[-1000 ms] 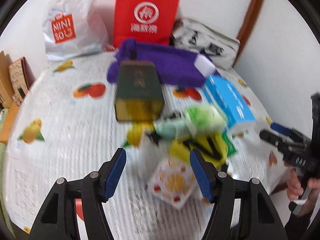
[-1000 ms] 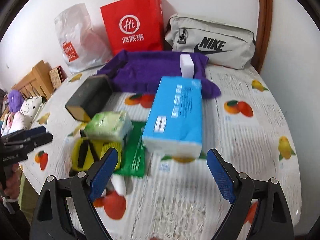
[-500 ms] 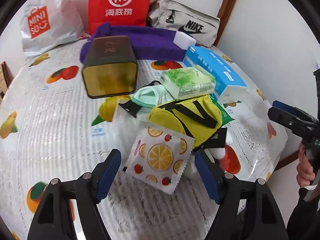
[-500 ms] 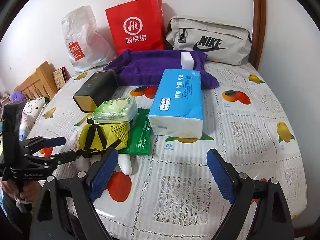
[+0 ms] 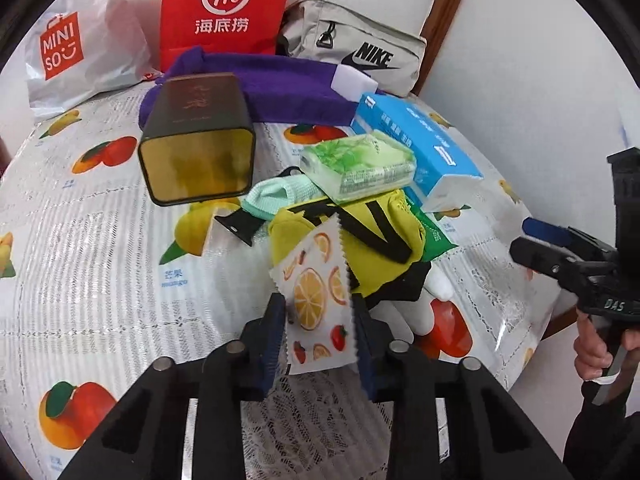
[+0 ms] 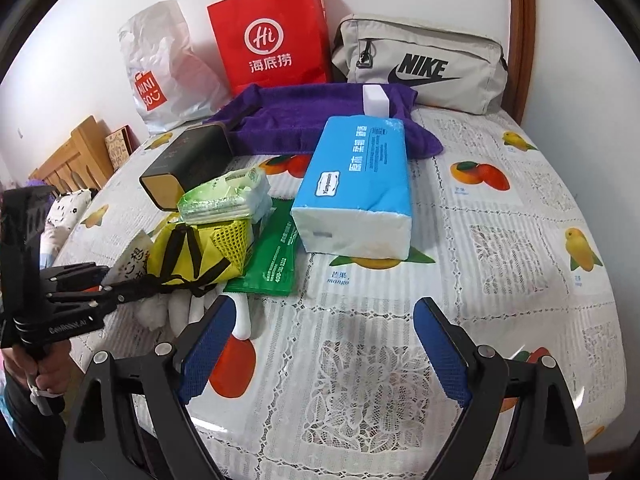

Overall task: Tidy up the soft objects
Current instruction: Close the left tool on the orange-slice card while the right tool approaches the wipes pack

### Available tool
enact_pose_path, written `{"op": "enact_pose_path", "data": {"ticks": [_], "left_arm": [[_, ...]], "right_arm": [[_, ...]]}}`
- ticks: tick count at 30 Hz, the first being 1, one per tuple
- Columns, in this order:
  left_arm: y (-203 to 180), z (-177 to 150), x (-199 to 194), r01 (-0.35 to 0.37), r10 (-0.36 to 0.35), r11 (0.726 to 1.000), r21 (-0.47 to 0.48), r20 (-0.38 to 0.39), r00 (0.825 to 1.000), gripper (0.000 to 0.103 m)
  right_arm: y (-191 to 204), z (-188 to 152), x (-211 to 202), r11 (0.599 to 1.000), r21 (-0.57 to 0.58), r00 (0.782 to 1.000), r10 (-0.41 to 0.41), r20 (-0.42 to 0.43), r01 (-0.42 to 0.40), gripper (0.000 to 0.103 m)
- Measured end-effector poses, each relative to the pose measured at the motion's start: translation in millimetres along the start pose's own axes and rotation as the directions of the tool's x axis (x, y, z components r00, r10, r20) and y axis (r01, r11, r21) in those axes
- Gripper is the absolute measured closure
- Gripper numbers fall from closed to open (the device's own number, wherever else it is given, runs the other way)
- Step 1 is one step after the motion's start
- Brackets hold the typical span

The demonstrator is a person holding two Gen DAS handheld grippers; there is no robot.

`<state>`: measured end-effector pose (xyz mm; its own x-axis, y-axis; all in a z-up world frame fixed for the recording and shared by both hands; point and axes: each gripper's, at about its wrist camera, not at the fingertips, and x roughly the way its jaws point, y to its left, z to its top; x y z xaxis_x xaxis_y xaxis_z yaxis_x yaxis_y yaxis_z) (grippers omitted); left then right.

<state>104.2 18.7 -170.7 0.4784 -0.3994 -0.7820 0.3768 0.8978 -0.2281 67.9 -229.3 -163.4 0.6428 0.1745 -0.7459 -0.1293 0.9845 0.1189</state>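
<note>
My left gripper (image 5: pixel 318 312) is shut on a white wipes packet printed with orange slices (image 5: pixel 316 300) and holds it tilted up off the table; it also shows in the right wrist view (image 6: pixel 134 260). Behind it lie a yellow pouch with black straps (image 5: pixel 360 248), a mint sock (image 5: pixel 276 196), a green tissue pack (image 5: pixel 358 164), a blue tissue pack (image 5: pixel 416 144) and a white glove (image 5: pixel 416 308). My right gripper (image 6: pixel 320 332) is open and empty over the tablecloth, in front of the blue tissue pack (image 6: pixel 360 184) and a green packet (image 6: pixel 272 260).
A dark tin box (image 5: pixel 198 144) lies on its side. A purple towel (image 6: pixel 316 116) with a white sponge (image 6: pixel 375 98) lies at the back. A red paper bag (image 6: pixel 272 36), a Miniso bag (image 6: pixel 160 72) and a grey Nike bag (image 6: pixel 420 64) stand against the wall.
My left gripper has closed on the orange-print packet and lifted its far end off the table. My right gripper has stayed open and barely moved.
</note>
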Motion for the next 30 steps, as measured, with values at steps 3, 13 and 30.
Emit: {"op": "enact_pose_path", "data": {"ticks": [3,13,30], "left_arm": [[7.6,0.6,-2.3,-0.001,0.001,1.000,-0.026,-0.007,1.000,0.074],[24.8,0.9,1.4,-0.005,0.004,0.997,-0.081,-0.003,1.000,0.093],[56.4,1.4,-22.5,-0.170,0.183,0.969,-0.177,0.059,0.981,0.098]], "right_arm": [[0.9,-1.1,2.8,1.000,-0.004,1.000,-0.001,-0.008,0.001,0.013],[6.7,-3.5,7.7,1.000,-0.013,1.000,0.005,-0.028,-0.005,0.013],[35.3,18.2,15.4,0.996,-0.075,0.999,0.038,-0.001,-0.038,0.013]]}}
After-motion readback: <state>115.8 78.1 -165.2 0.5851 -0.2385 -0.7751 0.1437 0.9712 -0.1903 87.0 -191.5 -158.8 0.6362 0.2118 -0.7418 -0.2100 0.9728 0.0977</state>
